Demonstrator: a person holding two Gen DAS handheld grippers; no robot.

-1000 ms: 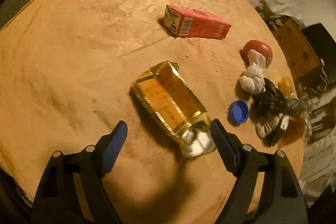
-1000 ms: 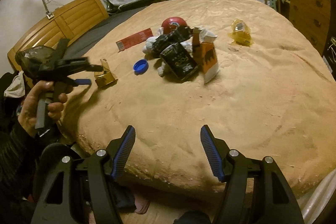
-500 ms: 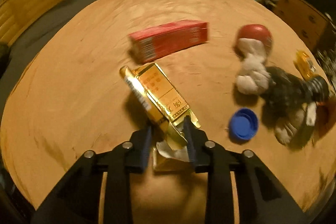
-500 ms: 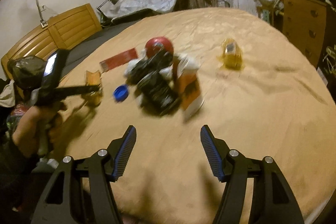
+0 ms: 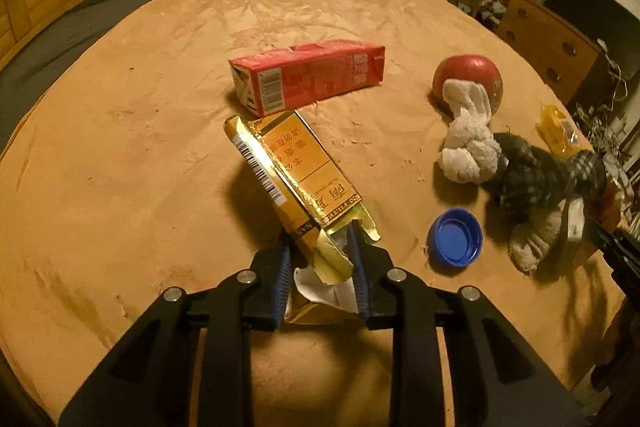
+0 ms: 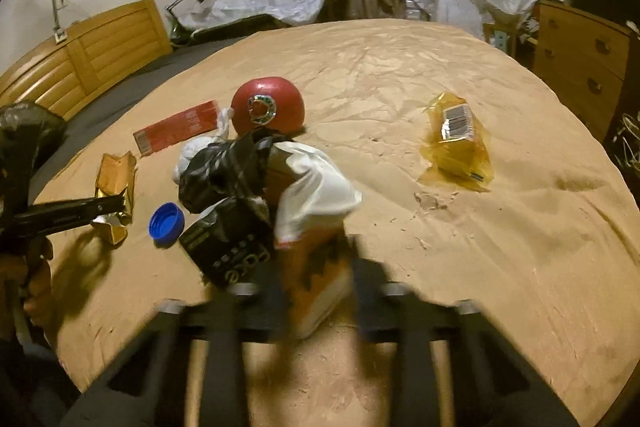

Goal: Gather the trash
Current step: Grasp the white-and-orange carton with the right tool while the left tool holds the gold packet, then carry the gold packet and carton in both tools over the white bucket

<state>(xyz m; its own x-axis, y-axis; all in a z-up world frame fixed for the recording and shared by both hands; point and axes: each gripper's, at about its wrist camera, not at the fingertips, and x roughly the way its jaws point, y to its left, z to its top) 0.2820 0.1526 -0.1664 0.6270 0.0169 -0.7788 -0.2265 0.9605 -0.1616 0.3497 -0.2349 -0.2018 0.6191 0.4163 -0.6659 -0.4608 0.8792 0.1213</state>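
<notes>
My left gripper (image 5: 320, 247) is shut on the torn open end of a gold cigarette pack (image 5: 296, 171), its jaws closing the last bit; the pack tilts up off the tan bed cover (image 5: 140, 147). In the right wrist view that gripper (image 6: 100, 205) holds the pack (image 6: 116, 179) at the left. My right gripper (image 6: 316, 279), blurred, is closing its jaws on an orange carton (image 6: 316, 267) at the front of a trash pile. The pile also holds a black packet (image 6: 228, 247), a white bag (image 6: 316, 187) and dark cloth (image 6: 224, 167).
A red carton (image 5: 308, 77), a red ball (image 5: 468, 75), a white sock (image 5: 468, 143), a blue cap (image 5: 454, 243) and a yellow wrapper (image 6: 456, 139) lie on the cover. A wooden headboard (image 6: 100, 55) stands left, a dresser (image 6: 580, 59) right.
The left jaws closed on the gold pack's open end and tipped it up. The right gripper moved forward to the pile and its jaws closed in around the orange carton.
</notes>
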